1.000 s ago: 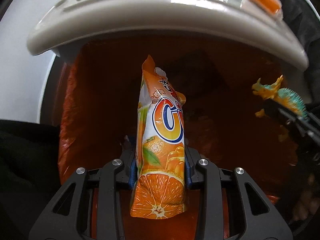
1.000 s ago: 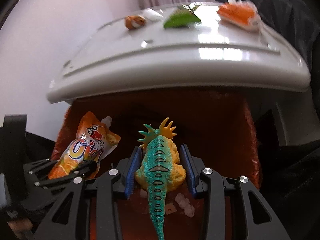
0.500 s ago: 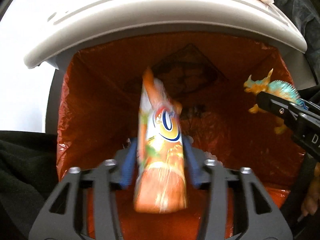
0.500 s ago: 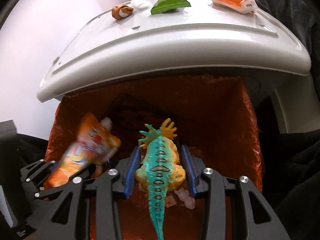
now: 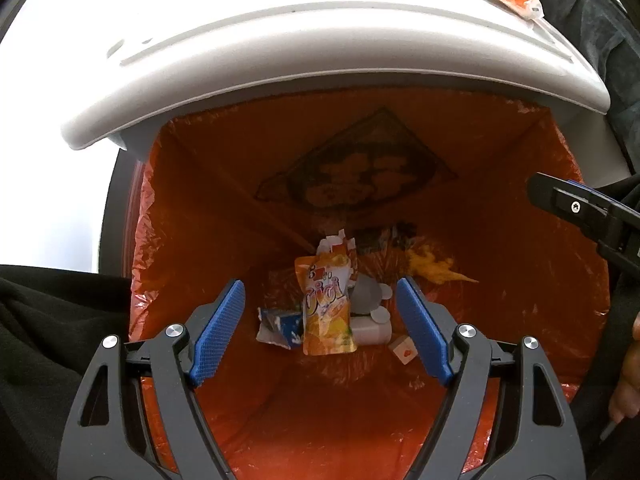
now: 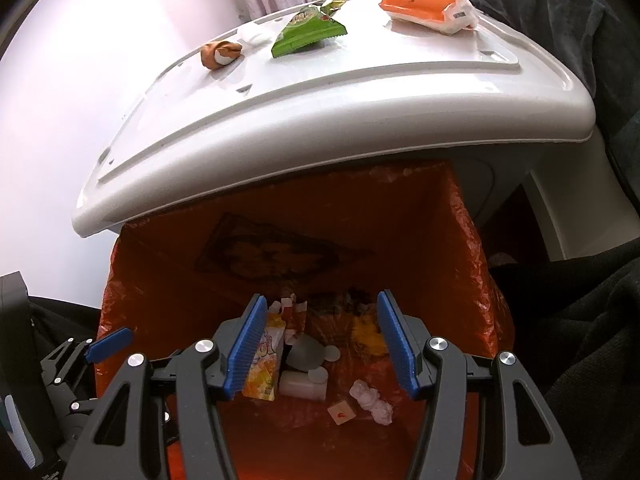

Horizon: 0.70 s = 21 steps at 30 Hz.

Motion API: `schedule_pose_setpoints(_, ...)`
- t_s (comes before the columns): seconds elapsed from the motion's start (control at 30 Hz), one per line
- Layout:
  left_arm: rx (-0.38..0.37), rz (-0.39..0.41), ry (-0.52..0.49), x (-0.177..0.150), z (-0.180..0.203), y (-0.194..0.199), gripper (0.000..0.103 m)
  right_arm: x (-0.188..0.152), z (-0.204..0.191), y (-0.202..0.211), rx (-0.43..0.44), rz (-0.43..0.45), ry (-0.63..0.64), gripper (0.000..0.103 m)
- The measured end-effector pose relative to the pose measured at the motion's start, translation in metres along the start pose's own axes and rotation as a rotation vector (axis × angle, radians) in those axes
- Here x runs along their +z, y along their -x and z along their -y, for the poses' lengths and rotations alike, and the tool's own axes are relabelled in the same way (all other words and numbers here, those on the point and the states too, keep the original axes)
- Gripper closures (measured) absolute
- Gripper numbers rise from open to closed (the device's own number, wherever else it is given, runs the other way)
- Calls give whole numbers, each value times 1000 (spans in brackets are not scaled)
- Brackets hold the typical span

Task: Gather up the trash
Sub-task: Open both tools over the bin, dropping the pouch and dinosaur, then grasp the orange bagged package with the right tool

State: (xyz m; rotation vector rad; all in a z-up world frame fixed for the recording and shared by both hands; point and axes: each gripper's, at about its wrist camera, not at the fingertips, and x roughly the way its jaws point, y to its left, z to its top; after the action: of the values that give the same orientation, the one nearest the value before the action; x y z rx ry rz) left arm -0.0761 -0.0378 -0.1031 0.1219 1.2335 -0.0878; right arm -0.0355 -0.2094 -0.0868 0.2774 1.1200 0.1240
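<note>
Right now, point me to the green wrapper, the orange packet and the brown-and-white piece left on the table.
green wrapper (image 6: 308,32), right wrist view, middle of its face.
orange packet (image 6: 420,3), right wrist view, orange centre.
brown-and-white piece (image 6: 220,54), right wrist view, its middle.

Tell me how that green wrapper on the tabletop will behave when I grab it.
The green wrapper looks crumpled and torn open, so probably floppy and very light. Its glossy film may slip or crush flat between the right gripper. It should slide if pushed, not roll.

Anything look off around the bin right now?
Nothing spilled or damaged. One oddity: a yellow toy dinosaur lies among the wrappers in the orange-lined bin, not obvious trash. Both grippers are open.
</note>
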Motion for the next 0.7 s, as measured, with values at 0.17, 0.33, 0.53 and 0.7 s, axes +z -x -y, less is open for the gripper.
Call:
schedule_pose_setpoints(0.17,-30,69,3,10,-2,16,27,10,3,12,24,22,-4,46)
schedule_pose_setpoints(0.33,-74,193,-31,28,-2,54,27,54,10,32,35,73,32,42)
schedule_pose_setpoints(0.53,-140,272,-14,61,-4,74,23,144,29,51,-84,185,118,34)
schedule_pose_setpoints(0.7,-155,303,28,89,-10,69,22,218,53,45,-164,255,149,25)
